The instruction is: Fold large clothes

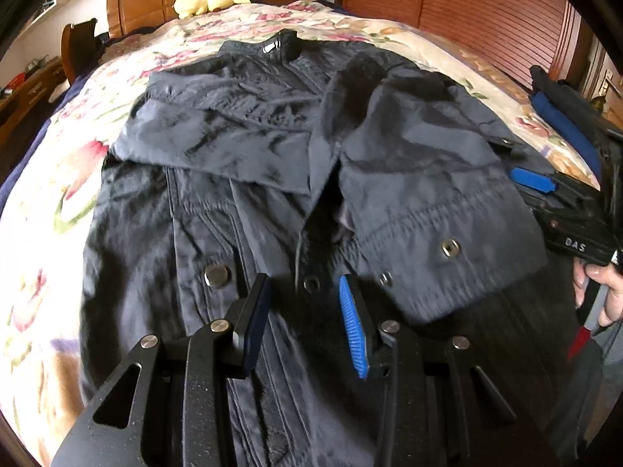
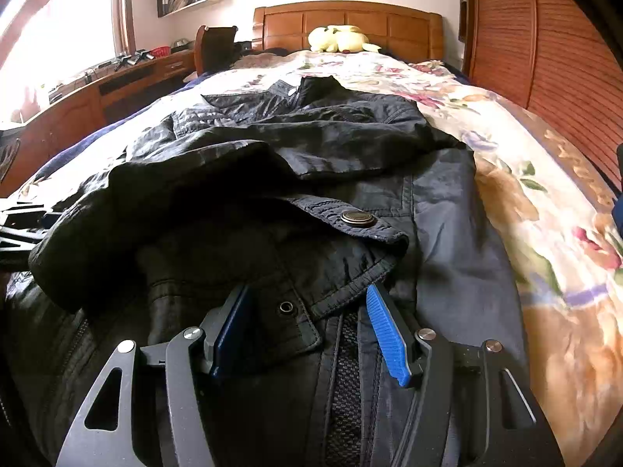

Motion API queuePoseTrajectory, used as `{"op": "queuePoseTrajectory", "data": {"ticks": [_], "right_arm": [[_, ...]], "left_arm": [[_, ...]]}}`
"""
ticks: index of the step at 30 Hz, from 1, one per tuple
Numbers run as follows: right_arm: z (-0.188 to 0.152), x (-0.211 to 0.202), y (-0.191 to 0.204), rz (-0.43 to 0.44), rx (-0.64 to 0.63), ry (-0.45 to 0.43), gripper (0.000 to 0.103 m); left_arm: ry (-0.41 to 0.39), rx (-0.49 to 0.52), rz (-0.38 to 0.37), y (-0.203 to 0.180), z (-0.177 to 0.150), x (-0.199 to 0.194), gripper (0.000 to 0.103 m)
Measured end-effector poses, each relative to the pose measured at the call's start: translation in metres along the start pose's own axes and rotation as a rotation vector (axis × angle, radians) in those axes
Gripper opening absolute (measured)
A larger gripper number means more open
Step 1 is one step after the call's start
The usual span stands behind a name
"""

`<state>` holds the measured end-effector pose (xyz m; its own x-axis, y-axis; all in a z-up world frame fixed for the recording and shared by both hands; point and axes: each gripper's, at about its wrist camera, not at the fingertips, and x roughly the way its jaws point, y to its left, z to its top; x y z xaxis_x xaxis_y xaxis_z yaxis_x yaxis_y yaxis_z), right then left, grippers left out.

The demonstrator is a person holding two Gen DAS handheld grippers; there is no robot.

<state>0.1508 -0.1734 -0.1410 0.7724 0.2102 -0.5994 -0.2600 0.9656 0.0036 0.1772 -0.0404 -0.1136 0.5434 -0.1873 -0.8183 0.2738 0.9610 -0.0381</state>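
Observation:
A dark jacket (image 1: 249, 124) lies face up on the bed's floral quilt (image 1: 50, 179), collar towards the headboard, with both sleeves folded across its chest. The right sleeve's cuff (image 1: 447, 257), with its snap buttons, lies over the front placket. My left gripper (image 1: 304, 284) hovers open over the lower front, with only flat cloth under its blue pads. In the right wrist view the same jacket (image 2: 350, 144) fills the middle. There my right gripper (image 2: 307, 292) stands open, straddling the cuff's corner (image 2: 296, 327) near the zip. The right gripper (image 1: 526, 136) also shows at the jacket's right edge, held by a hand (image 1: 599, 292).
A yellow plush toy (image 2: 338, 39) rests by the wooden headboard (image 2: 350, 19). Slatted wooden doors (image 2: 564, 78) run along the bed's right side. A desk (image 2: 117, 78) and a chair (image 2: 216, 46) stand to the left. Bare quilt (image 2: 545, 214) shows on the jacket's right.

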Motion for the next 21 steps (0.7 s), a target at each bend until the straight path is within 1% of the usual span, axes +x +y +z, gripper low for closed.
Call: {"op": "queuePoseTrajectory", "data": {"ticks": [3,5,6,7,9,10,12,14,17,19,21], "right_arm": [[0.000,0.000,0.000,-0.004,-0.004,-0.005,0.063],[0.000,0.000,0.000,-0.004,-0.004,-0.006,0.063],[0.000,-0.001,0.001,-0.006,-0.006,-0.007,0.063],[0.000,-0.001,0.002,-0.009,-0.008,-0.008,0.063],[-0.001,-0.002,0.002,-0.012,-0.011,-0.009,0.063],[-0.001,-0.002,0.002,-0.013,-0.011,-0.010,0.063],[-0.001,-0.002,0.002,-0.013,-0.011,-0.010,0.063],[-0.001,-0.002,0.002,-0.014,-0.013,-0.010,0.063],[-0.001,-0.002,0.003,-0.015,-0.014,-0.010,0.063],[-0.001,-0.002,0.003,-0.016,-0.014,-0.010,0.063],[-0.001,-0.002,0.003,-0.017,-0.014,-0.009,0.063]], "left_arm": [[-0.003,0.006,-0.004,-0.005,-0.001,-0.002,0.037],[-0.006,0.017,0.006,-0.008,-0.003,0.000,0.036],[-0.006,0.020,-0.003,-0.009,-0.004,0.000,0.030],[-0.006,0.020,-0.004,-0.009,-0.004,0.001,0.022],[-0.004,0.029,0.023,-0.009,-0.004,0.000,0.013],[0.001,0.036,0.018,-0.008,-0.004,0.000,0.009],[-0.013,0.073,0.016,-0.008,-0.002,-0.006,0.007],[-0.035,0.108,0.046,-0.006,0.004,-0.016,0.006],[-0.081,0.096,0.068,0.007,0.019,-0.033,0.005],[-0.111,0.076,0.101,0.019,0.032,-0.038,0.005],[-0.137,0.048,0.105,0.032,0.046,-0.042,0.005]]}}
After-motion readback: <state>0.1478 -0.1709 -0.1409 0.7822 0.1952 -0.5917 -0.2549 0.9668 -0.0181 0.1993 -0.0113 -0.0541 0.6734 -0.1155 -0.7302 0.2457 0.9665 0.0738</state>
